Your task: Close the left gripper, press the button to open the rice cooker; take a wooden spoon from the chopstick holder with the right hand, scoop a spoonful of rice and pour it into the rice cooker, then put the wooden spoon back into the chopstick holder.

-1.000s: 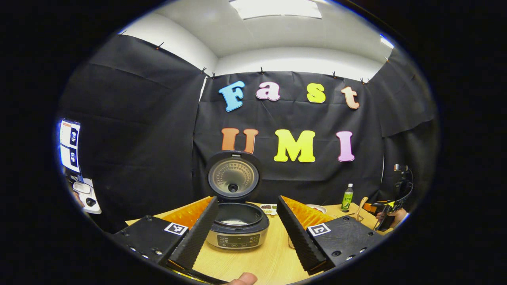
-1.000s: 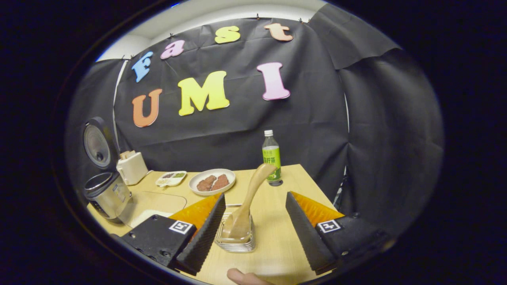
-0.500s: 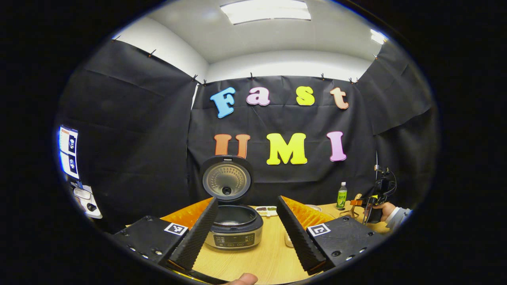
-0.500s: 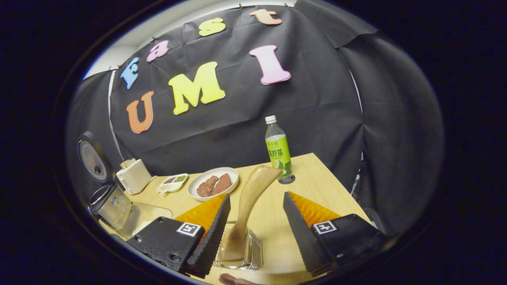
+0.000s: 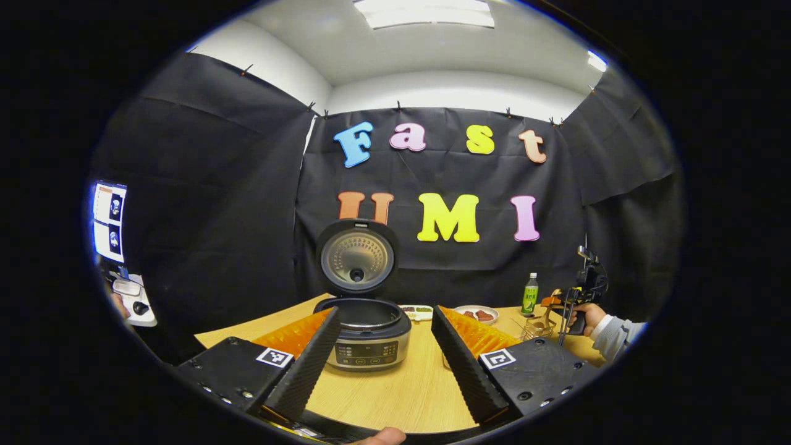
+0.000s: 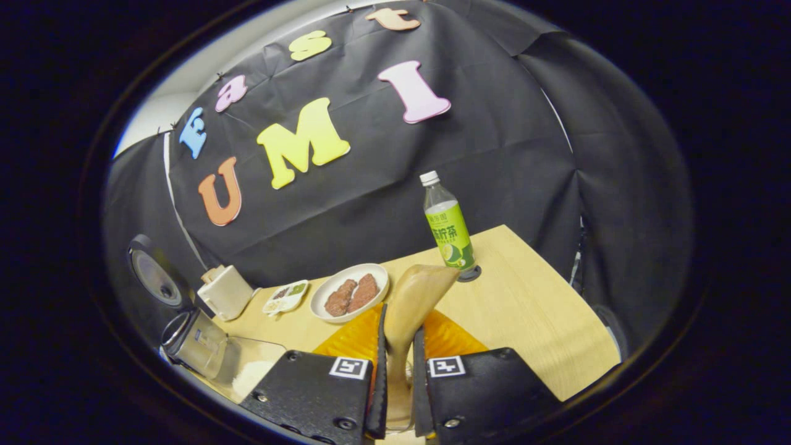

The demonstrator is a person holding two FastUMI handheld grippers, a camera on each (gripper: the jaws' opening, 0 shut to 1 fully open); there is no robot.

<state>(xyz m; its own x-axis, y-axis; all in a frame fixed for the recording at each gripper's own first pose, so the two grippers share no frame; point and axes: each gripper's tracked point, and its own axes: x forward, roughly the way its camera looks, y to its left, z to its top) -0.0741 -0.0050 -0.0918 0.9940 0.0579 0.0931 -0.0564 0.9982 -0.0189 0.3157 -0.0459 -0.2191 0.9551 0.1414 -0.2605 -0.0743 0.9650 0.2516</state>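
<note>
Over pale wood table point(image 6: 531, 309): right gripper point(image 6: 395, 395) pinching tan wooden spoon point(image 6: 411, 303) handle, ready to lift; left gripper point(image 5: 383, 364) spread wide, parked facing lid-up silver rice cooker point(image 5: 364, 321).

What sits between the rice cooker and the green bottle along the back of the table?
In the left gripper view, a small divided dish and a white plate of brown food lie between rice cooker and bottle.

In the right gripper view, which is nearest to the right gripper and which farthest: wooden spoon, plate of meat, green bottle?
1. wooden spoon: clamped in the right gripper.
2. plate of meat: just beyond, to the left.
3. green bottle: farthest, near the table's back edge, to the right.
</note>
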